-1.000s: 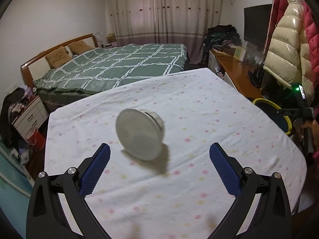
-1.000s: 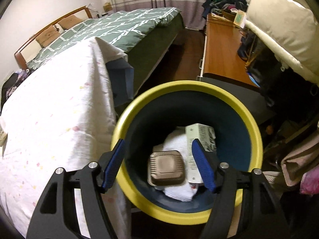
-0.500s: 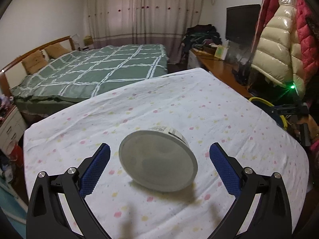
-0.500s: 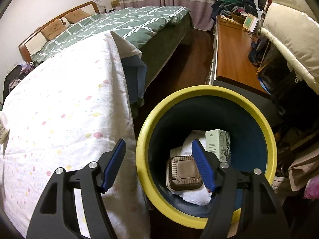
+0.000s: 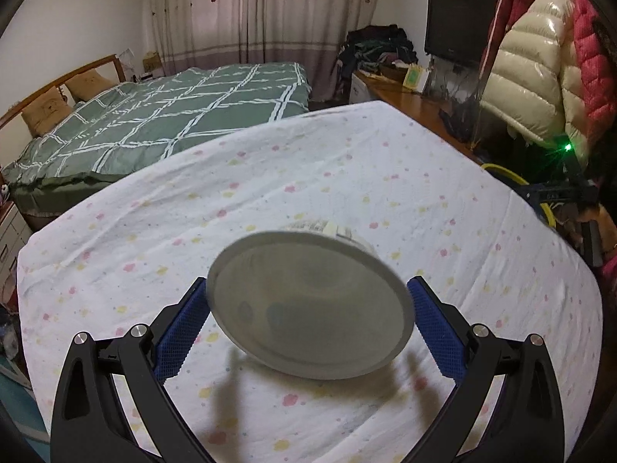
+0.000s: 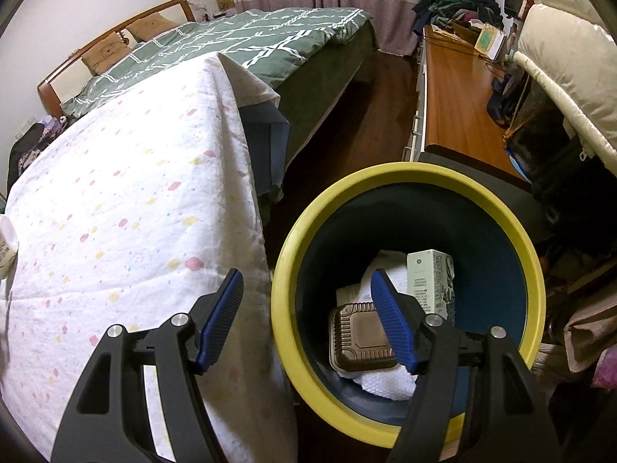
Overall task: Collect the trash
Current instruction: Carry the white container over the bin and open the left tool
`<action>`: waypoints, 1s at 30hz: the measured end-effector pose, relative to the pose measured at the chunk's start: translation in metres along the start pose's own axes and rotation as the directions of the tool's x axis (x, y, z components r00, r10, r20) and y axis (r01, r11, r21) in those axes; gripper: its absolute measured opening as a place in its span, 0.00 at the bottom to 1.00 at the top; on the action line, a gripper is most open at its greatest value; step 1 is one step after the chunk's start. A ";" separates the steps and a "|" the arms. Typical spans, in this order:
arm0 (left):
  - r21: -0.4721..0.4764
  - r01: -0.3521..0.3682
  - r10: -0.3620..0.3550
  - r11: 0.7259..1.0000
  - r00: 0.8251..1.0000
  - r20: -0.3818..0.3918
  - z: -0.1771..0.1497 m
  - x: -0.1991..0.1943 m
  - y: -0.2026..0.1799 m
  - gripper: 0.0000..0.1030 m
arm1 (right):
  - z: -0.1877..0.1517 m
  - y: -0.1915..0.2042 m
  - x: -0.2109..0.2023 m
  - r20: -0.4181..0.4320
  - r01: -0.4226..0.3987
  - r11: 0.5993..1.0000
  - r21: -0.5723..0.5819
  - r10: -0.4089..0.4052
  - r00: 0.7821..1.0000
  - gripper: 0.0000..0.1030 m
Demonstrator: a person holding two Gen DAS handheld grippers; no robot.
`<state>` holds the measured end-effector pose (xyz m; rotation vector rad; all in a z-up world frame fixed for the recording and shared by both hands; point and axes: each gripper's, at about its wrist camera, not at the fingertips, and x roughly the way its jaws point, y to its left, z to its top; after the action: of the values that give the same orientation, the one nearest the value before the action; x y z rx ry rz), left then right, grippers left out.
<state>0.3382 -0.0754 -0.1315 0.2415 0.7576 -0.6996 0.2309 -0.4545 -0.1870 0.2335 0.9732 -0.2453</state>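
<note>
A white round plastic cup (image 5: 308,305) lies on its side on the table's spotted white cloth (image 5: 347,177), its lidded end facing me. My left gripper (image 5: 308,308) is open, its blue pads on either side of the cup; I cannot tell if they touch it. My right gripper (image 6: 306,314) is open and empty above the near rim of a blue bin with a yellow rim (image 6: 532,254). The bin holds a brown tray (image 6: 358,335), a pale carton (image 6: 430,285) and white paper (image 6: 385,382). The cup's edge shows at far left in the right wrist view (image 6: 7,247).
The bin stands on the floor just off the table's right edge (image 6: 258,212). A green checked bed (image 5: 173,104) lies beyond the table. A wooden desk (image 6: 455,100) and hanging puffy coats (image 5: 540,61) are on the right.
My left gripper has moved forward, so the cup now sits between its pads. My right gripper has drifted left and back from over the bin's middle to its near-left rim.
</note>
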 end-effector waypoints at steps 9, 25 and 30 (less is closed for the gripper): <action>0.012 -0.011 0.011 1.000 1.000 -0.001 0.004 -0.001 -0.011 0.88 | -0.004 -0.006 -0.009 0.015 -0.016 1.000 0.008 0.016 1.000 0.63; 0.299 0.153 -0.156 0.942 0.988 -0.015 0.100 0.013 -0.210 0.88 | -0.058 -0.077 -0.087 0.129 -0.021 0.995 0.095 0.009 0.992 0.63; 0.398 0.250 -0.246 0.883 0.967 -0.062 0.133 0.052 -0.306 0.88 | -0.085 -0.109 -0.112 0.154 0.015 0.992 0.128 -0.035 0.987 0.63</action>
<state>0.2363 -0.3895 -0.0604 0.5309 0.6530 -1.1014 0.0705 -0.5213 -0.1484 0.3133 0.8069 -0.3437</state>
